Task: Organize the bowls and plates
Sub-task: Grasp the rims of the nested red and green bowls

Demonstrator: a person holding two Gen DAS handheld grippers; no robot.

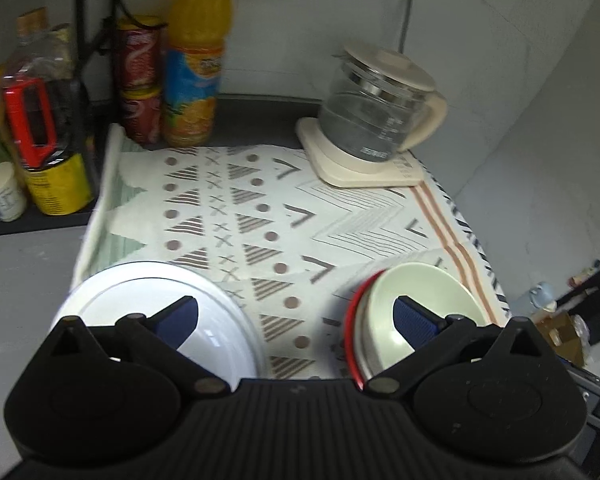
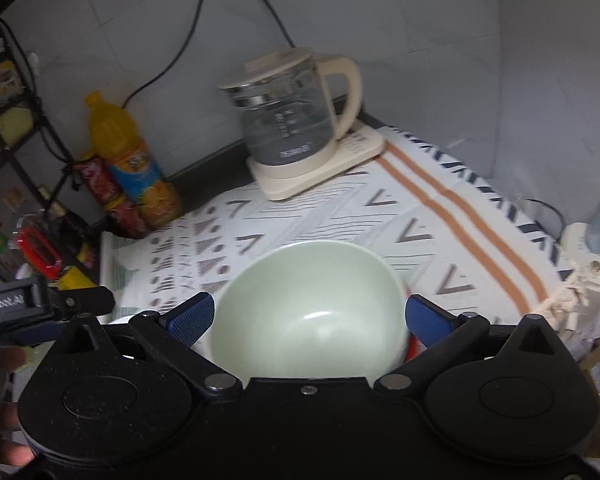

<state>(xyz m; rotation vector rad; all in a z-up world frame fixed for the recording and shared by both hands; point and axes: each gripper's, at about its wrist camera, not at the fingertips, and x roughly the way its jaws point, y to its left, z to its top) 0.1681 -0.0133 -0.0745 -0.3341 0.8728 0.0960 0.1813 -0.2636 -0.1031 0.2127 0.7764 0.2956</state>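
A white plate (image 1: 160,312) lies at the near left of the patterned cloth (image 1: 260,208). At the near right, a pale green bowl (image 1: 420,292) sits nested in a red-rimmed dish (image 1: 352,320). My left gripper (image 1: 296,316) hovers open above the cloth between them, with one blue pad over the plate and the other over the bowl, and holds nothing. In the right wrist view the same green bowl (image 2: 308,304) fills the gap of my right gripper (image 2: 308,320). Its jaws stand wide open, with the pads beside the rim and not pressing on it.
A glass kettle (image 1: 376,116) on its cream base stands at the back right of the cloth. An orange juice bottle (image 1: 196,64) and stacked red cans (image 1: 140,80) stand at the back left. A shelf with jars and bottles (image 1: 40,140) is on the left, and walls close the back and right.
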